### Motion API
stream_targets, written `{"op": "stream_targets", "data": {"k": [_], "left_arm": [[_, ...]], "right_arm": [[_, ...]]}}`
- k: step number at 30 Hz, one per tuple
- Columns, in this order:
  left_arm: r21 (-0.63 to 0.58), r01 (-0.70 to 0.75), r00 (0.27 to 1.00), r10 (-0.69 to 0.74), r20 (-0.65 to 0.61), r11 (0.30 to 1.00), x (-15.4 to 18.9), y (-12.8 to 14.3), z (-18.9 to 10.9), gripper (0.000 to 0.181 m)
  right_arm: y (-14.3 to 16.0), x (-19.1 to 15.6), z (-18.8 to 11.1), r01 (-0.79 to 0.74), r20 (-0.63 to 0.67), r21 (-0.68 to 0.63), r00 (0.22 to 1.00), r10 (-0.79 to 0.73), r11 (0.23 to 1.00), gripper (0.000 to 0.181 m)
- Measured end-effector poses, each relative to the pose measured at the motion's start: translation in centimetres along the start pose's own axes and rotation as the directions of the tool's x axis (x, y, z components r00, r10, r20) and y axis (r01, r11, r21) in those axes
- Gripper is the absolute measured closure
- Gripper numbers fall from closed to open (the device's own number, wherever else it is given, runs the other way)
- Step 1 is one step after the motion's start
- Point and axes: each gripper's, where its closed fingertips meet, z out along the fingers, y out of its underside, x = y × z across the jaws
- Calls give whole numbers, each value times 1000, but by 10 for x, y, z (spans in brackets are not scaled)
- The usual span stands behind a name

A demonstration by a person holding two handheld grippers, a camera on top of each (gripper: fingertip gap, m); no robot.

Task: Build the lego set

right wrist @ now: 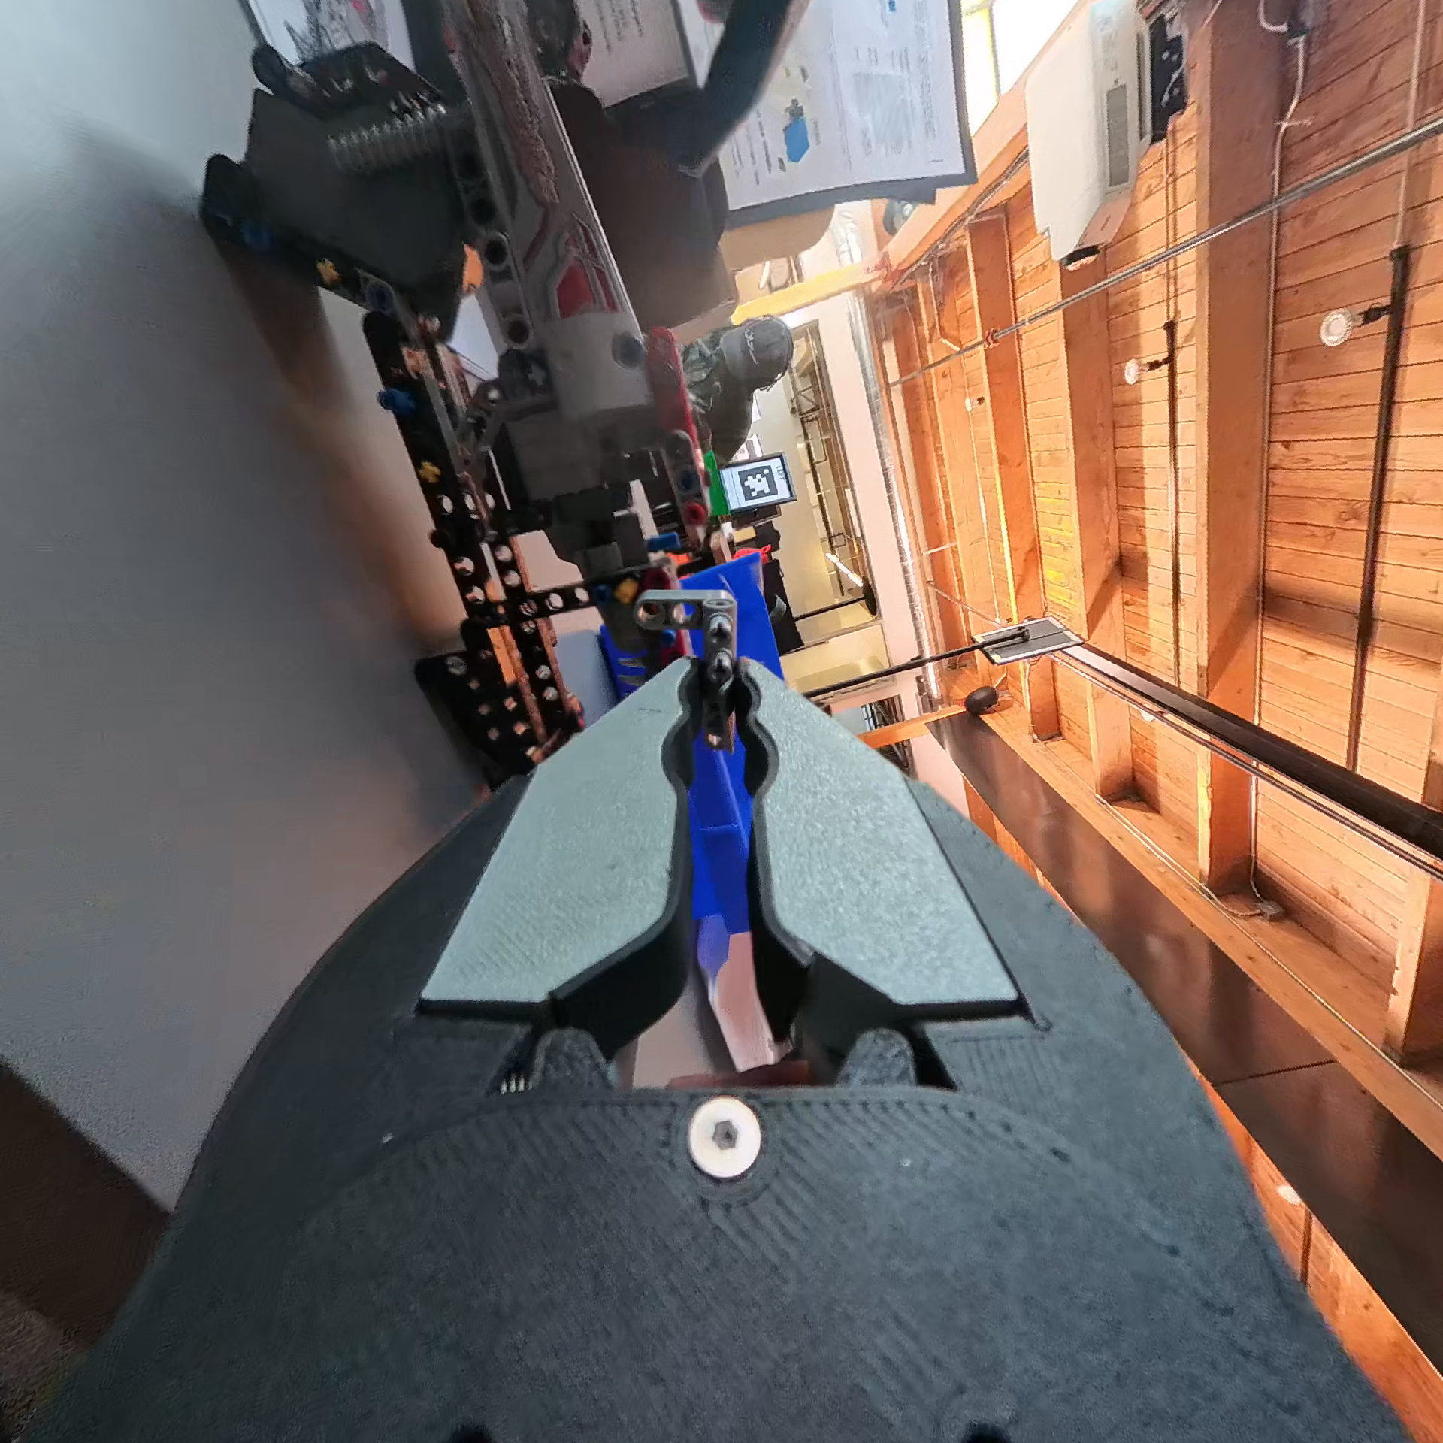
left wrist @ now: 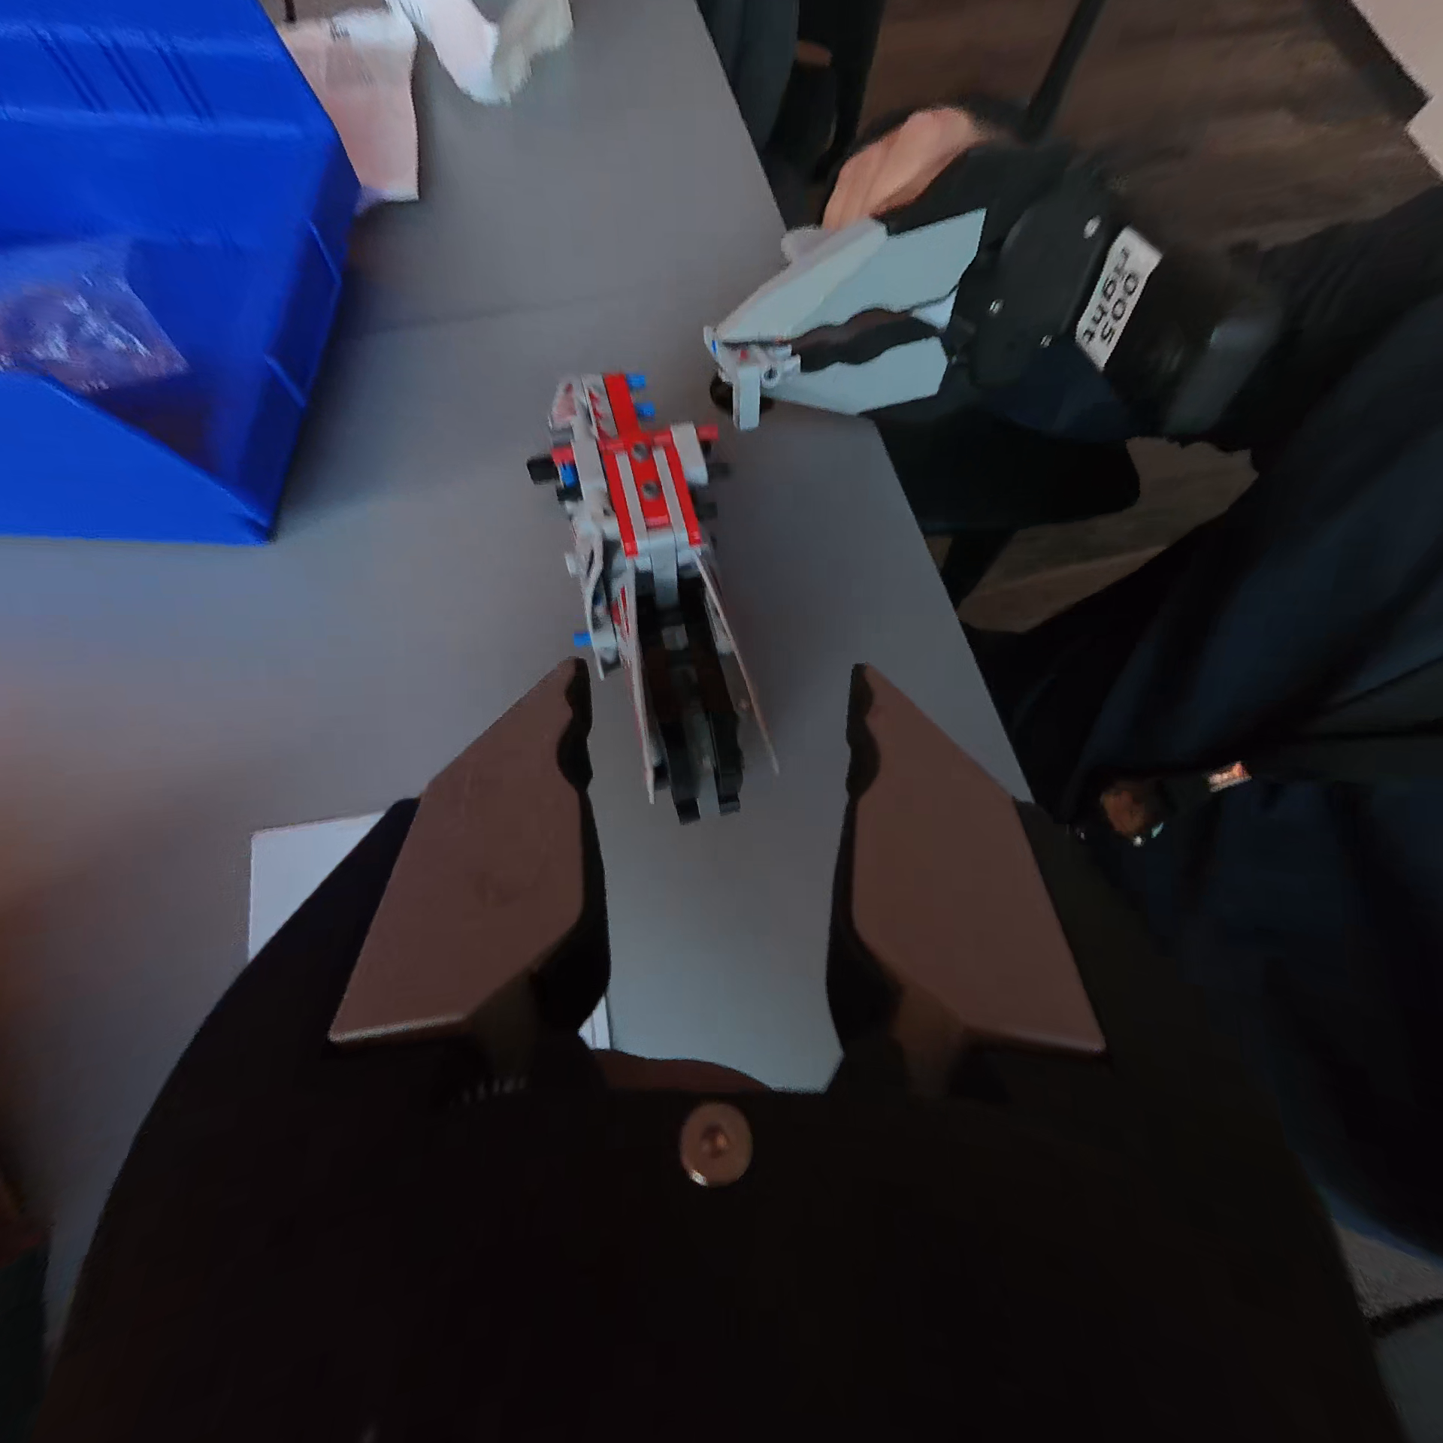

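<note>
Black printed gripper bodies; grey wavy-edged fingers; silver hex screw; dark sleeves

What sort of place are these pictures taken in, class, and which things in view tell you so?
Probably a workshop or lab-style workspace indoors: a grey table holds a blue parts bin and the lego model, with exposed wooden beams overhead and a monitor nearby.

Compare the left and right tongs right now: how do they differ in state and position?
The left tongs are open and empty, astride the lego model's black rear end; the right tongs are shut on a small grey lego piece. The left sit behind the model, the right at its front corner. Both point at the model.
</note>
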Motion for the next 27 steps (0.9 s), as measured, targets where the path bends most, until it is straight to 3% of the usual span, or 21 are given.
{"op": "stream_targets", "data": {"k": [3, 8, 13, 18, 27], "left_arm": [[40, 14, 1000, -13, -24, 999, -9, -19, 8, 117], [-6, 49, 996, -50, -77, 999, -32, -28, 24, 119], [52, 90, 996, -91, 20, 995, -60, -45, -12, 128], [111, 89, 982, -106, 155, 990, -73, -46, -34, 121], [116, 73, 964, -100, 247, 991, -86, -23, -28, 122]], "right_arm": [[12, -1, 3, 36, 4, 0, 999, -36, 999, 178], [17, -12, 7, 112, 14, -2, 994, -112, 994, 178], [12, -10, 7, 164, -3, 15, 986, -164, 986, 177], [10, -9, 11, 229, -4, 26, 974, -229, 973, 177], [5, -5, 13, 238, 10, 6, 971, -238, 971, 177]]}}
